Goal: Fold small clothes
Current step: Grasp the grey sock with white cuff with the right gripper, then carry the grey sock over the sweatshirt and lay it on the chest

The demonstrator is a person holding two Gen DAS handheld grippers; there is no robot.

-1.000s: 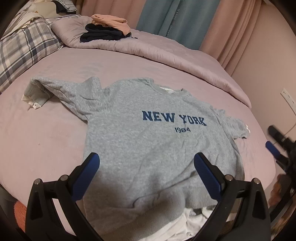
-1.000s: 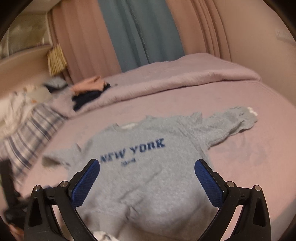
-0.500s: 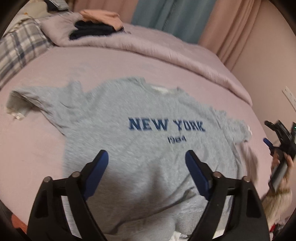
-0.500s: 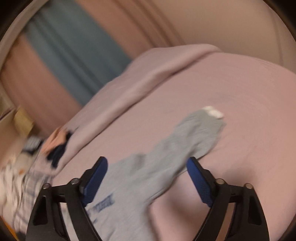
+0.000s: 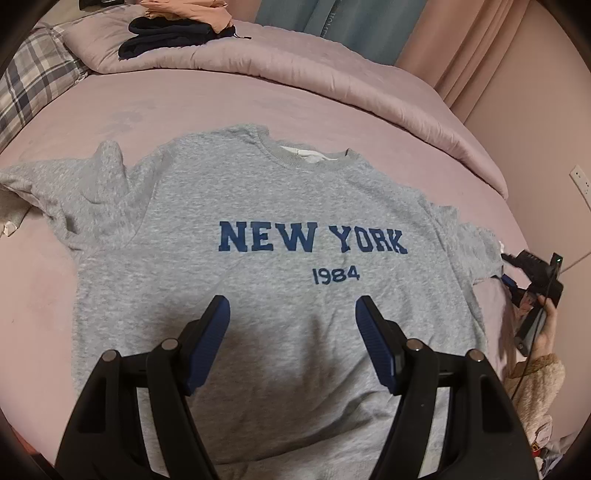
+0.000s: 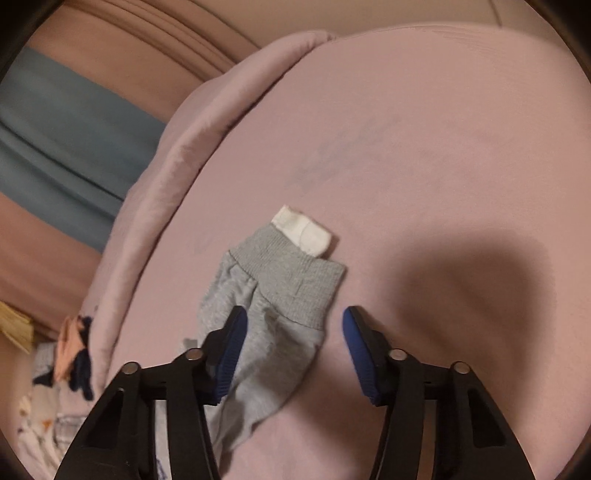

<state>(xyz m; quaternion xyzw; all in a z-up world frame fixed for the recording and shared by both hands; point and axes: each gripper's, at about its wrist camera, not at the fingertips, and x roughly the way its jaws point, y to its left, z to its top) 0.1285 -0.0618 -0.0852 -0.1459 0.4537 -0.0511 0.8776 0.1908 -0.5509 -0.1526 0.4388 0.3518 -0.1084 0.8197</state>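
Note:
A grey sweatshirt (image 5: 258, 206) printed NEW YORK 1984 lies face up on the pink bed (image 5: 221, 99), sleeves spread. My left gripper (image 5: 291, 317) is open and empty, hovering over the shirt's lower front. My right gripper (image 6: 293, 325) is open and empty, just above the right sleeve (image 6: 273, 295). The sleeve's ribbed cuff has a white inner cuff (image 6: 303, 230) sticking out. The right gripper also shows in the left wrist view (image 5: 532, 273), held by a hand at the sleeve end.
A rolled pink duvet (image 5: 332, 74) runs along the far side of the bed. Folded dark and peach clothes (image 5: 177, 26) sit on it. A plaid pillow (image 5: 33, 85) lies at the far left. Curtains and a wall stand behind.
My left gripper has moved forward and lower over the shirt's front. My right gripper has swung right and come down over the right sleeve cuff.

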